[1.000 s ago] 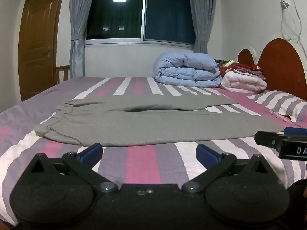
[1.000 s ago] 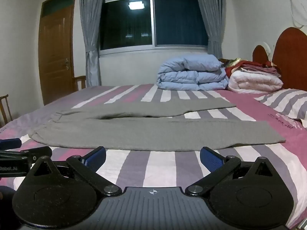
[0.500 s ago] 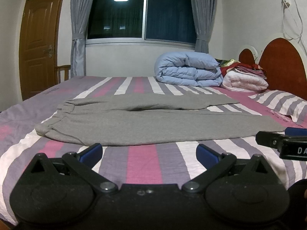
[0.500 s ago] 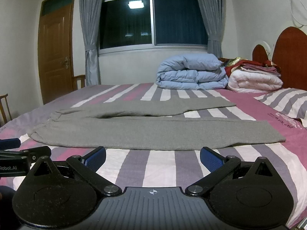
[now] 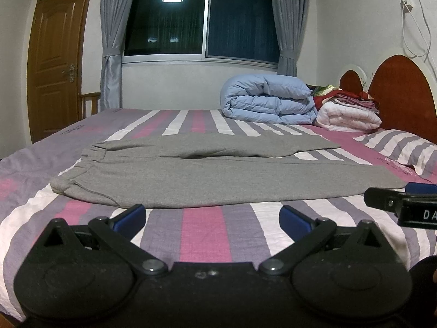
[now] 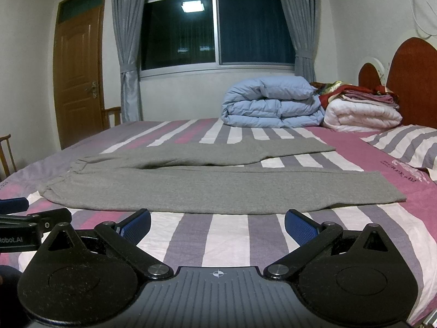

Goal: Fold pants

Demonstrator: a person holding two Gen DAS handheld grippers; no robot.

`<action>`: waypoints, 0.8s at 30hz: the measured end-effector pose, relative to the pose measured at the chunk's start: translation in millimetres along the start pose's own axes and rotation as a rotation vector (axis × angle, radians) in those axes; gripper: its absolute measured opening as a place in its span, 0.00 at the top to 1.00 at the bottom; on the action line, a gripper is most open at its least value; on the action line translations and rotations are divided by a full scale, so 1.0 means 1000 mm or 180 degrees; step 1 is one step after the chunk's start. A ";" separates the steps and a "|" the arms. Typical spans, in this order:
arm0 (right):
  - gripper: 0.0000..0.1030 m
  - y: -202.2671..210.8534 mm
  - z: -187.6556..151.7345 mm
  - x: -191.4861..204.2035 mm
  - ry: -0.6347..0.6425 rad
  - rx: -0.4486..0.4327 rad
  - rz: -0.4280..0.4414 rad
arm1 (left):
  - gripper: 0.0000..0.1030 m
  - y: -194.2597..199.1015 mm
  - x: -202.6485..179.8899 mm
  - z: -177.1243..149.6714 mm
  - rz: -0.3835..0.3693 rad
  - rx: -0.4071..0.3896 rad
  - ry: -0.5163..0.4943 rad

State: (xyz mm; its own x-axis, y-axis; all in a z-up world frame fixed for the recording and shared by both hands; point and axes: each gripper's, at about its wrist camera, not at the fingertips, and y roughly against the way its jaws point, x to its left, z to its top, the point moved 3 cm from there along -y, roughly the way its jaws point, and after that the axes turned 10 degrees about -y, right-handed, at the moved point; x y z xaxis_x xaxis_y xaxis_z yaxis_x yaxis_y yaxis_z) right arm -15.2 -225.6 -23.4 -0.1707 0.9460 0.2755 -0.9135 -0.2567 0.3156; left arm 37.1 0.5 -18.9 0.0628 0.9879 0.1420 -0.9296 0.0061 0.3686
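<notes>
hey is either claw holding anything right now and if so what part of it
Nothing is held. The left claw and the right claw are both open over the striped bedsheet, short of the near edge of the gray pants.

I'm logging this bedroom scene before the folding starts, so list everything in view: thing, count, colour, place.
pants: one, grey, spread flat across the bed, waistband at left, legs running right
bed: one, sheet striped pink, purple and white, fills the foreground
pillow: one, same stripes, right side by the headboard
duvet: one, light blue, folded, far side of the bed
blanket: one, white, folded, right of the duvet, with red and purplish cloth stacked on top
headboard: one, reddish brown, far right
window: one, dark, back wall, grey curtains at both sides
door: one, brown wood, left wall
left gripper: one, black with blue pads, open, near the bed's front edge
right gripper: one, the same, open, beside it
</notes>
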 end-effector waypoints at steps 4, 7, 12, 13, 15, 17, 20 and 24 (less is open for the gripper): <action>0.00 0.000 0.000 0.000 0.0002 0.0001 -0.0001 | 0.05 0.000 0.000 0.000 -0.0002 0.0002 0.0002; 0.00 0.000 0.000 0.000 0.0003 0.0002 -0.0002 | 0.05 0.000 0.001 0.000 -0.0005 0.0000 0.0001; 0.00 0.000 0.000 -0.001 0.0000 -0.0001 -0.0003 | 0.05 0.001 0.000 0.001 0.0003 -0.0001 -0.0002; 0.00 0.000 0.000 0.000 0.0003 0.0002 -0.0002 | 0.05 0.001 -0.001 0.001 0.0018 -0.0004 -0.0005; 0.00 0.000 0.000 0.000 0.0003 0.0003 -0.0001 | 0.05 0.001 -0.001 0.001 0.0014 -0.0004 -0.0003; 0.00 0.001 0.000 -0.001 0.0005 0.0004 0.0002 | 0.05 0.001 -0.001 0.001 0.0013 -0.0003 -0.0008; 0.00 0.001 -0.001 -0.001 0.0003 0.0004 0.0001 | 0.05 0.001 -0.001 0.001 0.0016 -0.0003 -0.0006; 0.00 0.001 -0.001 -0.001 0.0010 0.0005 0.0000 | 0.05 0.001 -0.001 0.000 0.0018 -0.0002 -0.0004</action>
State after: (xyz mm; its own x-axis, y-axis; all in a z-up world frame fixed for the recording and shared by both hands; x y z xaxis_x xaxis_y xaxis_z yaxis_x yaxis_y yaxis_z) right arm -16.6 -227.1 -24.1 -0.1717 0.9466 0.2727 -0.9129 -0.2570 0.3171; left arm 36.2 -0.5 -18.7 0.0580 0.9877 0.1451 -0.9302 0.0006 0.3672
